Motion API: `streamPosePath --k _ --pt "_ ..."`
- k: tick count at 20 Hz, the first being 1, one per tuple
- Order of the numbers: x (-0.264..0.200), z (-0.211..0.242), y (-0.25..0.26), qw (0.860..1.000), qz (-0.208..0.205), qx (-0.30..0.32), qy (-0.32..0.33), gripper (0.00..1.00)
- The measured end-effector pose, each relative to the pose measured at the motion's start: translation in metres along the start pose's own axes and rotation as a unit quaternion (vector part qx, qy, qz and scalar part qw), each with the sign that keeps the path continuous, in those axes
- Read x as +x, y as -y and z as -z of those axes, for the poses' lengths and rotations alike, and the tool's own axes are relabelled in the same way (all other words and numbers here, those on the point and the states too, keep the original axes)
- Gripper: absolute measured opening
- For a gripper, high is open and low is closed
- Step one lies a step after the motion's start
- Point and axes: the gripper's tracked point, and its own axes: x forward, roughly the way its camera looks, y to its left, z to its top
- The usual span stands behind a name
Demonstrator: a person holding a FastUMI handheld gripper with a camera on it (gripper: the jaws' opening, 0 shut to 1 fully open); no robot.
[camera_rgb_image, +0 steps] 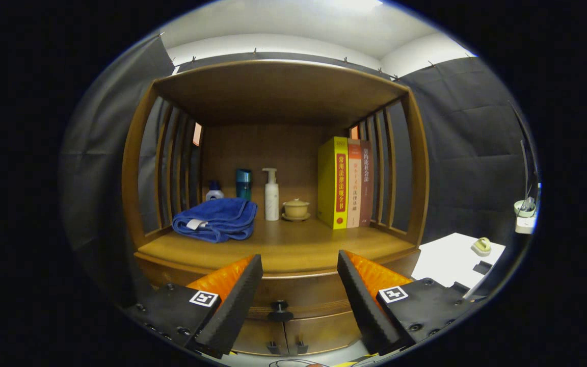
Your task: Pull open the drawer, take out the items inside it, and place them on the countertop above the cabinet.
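Drawer looks closed, its knob at 6 o'clock between the fingers of the tool, which is open and empty. Tabletop holds a towel at 9 o'clock. I judge that all steps remain.

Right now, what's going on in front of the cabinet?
The hand-held gripper hangs open in front of the wooden cabinet, jaws spread wide and holding nothing. The drawer knob sits between them, a little ahead and untouched, and the drawer looks closed. On the countertop above lie a folded blue towel, a pump bottle, a lidded cup and upright books.
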Motion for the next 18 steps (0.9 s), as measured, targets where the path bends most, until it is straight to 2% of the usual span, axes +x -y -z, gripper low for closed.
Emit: streamPosePath --k 5,10,17,18 --pt "0.008 0.064 -0.011 0.998 -0.013 -0.001 -0.053 0.99" --pt "0.013 0.111 -0.018 0.995 -0.02 -0.001 -0.095 0.9" --pt "0.026 0.147 -0.019 0.991 -0.03 0.003 -0.133 0.78" --pt "0.026 0.151 -0.024 0.989 -0.039 0.003 -0.14 0.71"
